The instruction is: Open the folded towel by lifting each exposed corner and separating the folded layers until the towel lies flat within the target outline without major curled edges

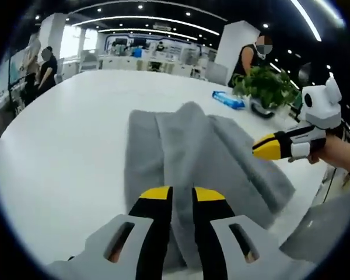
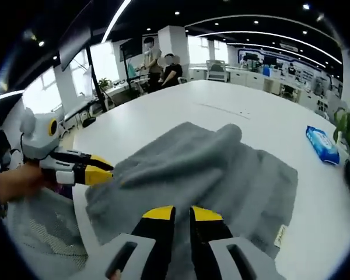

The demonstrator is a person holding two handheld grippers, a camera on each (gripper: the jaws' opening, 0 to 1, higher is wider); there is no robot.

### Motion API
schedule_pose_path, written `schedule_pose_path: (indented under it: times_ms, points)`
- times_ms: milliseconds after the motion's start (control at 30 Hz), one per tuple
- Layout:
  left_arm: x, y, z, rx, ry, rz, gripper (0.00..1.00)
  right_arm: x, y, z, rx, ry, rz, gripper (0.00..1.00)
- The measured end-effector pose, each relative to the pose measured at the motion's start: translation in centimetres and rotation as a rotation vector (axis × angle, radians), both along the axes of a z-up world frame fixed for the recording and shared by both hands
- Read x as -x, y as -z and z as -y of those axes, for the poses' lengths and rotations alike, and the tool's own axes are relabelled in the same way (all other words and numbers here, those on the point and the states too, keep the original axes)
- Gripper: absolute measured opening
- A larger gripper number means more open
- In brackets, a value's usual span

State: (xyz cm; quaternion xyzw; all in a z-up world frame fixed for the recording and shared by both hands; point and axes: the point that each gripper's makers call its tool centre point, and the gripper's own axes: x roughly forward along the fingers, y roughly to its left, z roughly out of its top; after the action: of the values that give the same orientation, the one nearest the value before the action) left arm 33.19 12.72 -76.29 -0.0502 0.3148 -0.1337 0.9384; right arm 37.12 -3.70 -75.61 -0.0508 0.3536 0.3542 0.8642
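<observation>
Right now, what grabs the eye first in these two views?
The grey towel dominates: still bunched in folds mid-table, with a raised roll along its top. Each gripper points its yellow-tipped jaws at the cloth, nearly shut, one from each side. Past it, a blue packet lies on the white table beside a potted plant.

Bright, even indoor light from recessed ceiling spots [image 1: 141, 6] and long strip lights [image 2: 114, 21]; daylight through windows [image 2: 105, 61] blows out to white. White table [image 1: 70, 146] reads bright with mild glare, shadows soft and faint. Strong fisheye bending at edges, ceiling lines curved. Grey towel [image 2: 210, 169] moderately sharp at centre; background office soft; near foreground at bottom slightly blurred
</observation>
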Motion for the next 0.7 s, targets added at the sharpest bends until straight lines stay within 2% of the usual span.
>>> schedule_pose_path:
  times_ms: [133,300,433,467,533,567,600,633,700]
  points:
    - [-0.2,0.3,-0.3,0.022,-0.034,-0.015,0.19,-0.1,1.5,2.9,0.047,0.051,0.003,0.1]
    - [-0.4,1.4,-0.6,0.033,-0.057,-0.054,0.22,0.3,3.2,4.5,0.051,0.099,-0.023,0.12]
    - [-0.8,2.2,0.1,0.051,-0.055,-0.082,0.24,0.9,5.5,5.6,0.084,0.115,-0.047,0.13]
    - [-0.8,2.5,0.3,0.052,-0.052,-0.091,0.24,1.2,5.6,5.9,0.085,0.14,-0.045,0.11]
    - [-0.9,3.1,0.5,0.052,-0.046,-0.108,0.25,0.7,5.3,6.0,0.06,0.137,0.001,0.08]
    - [-0.8,3.5,0.5,0.048,-0.041,-0.123,0.25,0.9,5.5,6.2,0.061,0.145,-0.018,0.08]
    - [-0.8,3.6,0.5,0.045,-0.041,-0.12,0.24,0.7,5.5,6.1,0.063,0.143,-0.012,0.07]
    - [-0.9,3.5,0.4,0.039,-0.041,-0.107,0.23,0.6,5.6,6.1,0.077,0.136,0.0,0.05]
    - [-1.1,3.4,0.2,0.047,-0.054,-0.113,0.2,0.3,5.7,6.5,0.152,0.087,0.073,0.01]
